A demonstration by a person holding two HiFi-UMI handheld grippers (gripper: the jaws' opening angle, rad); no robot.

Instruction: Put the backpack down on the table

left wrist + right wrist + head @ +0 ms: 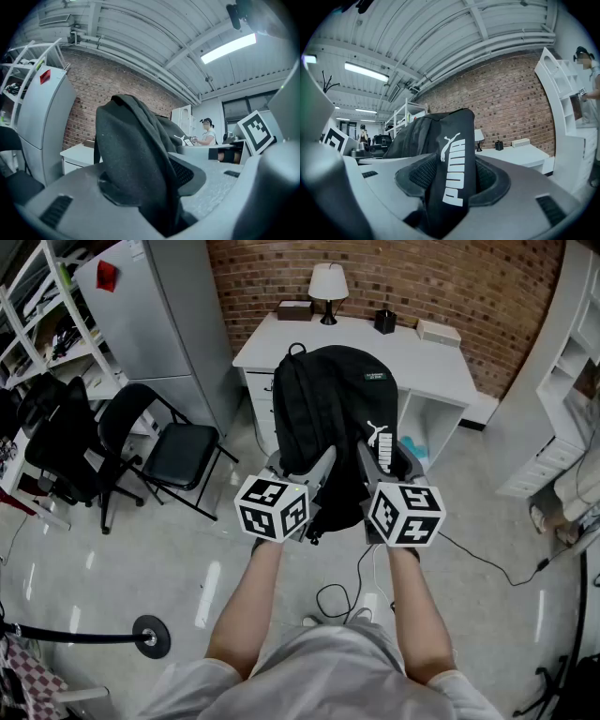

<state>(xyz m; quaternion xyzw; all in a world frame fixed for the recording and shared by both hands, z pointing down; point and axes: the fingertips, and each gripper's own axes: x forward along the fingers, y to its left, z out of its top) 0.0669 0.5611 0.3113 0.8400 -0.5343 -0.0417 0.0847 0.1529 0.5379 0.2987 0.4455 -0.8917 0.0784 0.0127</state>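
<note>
A black backpack (330, 413) hangs upright in front of the white table (441, 367), its top overlapping the table's front edge in the head view. My left gripper (317, 472) is shut on the plain black shoulder strap (133, 164), which fills the gap between its pads. My right gripper (373, 465) is shut on the other strap (452, 173), the one with the white logo. Both grippers point level, side by side, at the pack's lower part. The pack's bottom is hidden behind the marker cubes.
On the table stand a lamp (328, 282), a brown box (294, 309), a small black holder (384, 321) and a white box (438, 331). A folding chair (178, 454) and an office chair (66, 446) stand at the left by a grey cabinet (159, 315). A cable (487, 563) lies on the floor.
</note>
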